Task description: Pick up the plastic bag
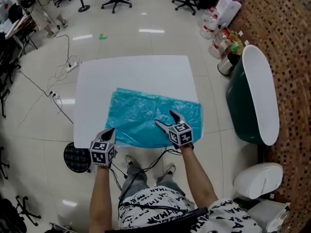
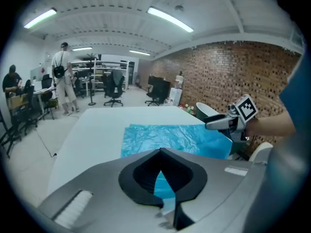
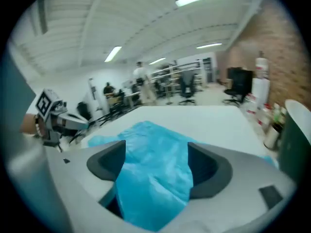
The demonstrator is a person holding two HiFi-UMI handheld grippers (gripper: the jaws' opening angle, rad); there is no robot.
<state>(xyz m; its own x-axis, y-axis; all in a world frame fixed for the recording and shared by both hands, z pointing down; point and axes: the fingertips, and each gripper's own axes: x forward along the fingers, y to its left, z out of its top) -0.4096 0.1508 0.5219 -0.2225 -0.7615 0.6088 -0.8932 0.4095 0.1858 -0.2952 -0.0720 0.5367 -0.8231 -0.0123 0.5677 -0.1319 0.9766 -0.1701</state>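
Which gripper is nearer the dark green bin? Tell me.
Right. The right gripper is above the plastic bag's near edge, toward the bin; the left gripper is at the bag's opposite near corner.

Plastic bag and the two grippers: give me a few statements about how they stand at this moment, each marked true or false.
1. The blue plastic bag lies spread on the white table. True.
2. The right gripper is clamped shut. False: its jaws stand wide apart above the bag, with the blue plastic showing between them.
3. The left gripper is at the bag's far edge. False: it is at the bag's near left corner, by the table's near edge.
4. A dark green container with a white top stands on the floor to the right of the table. True.
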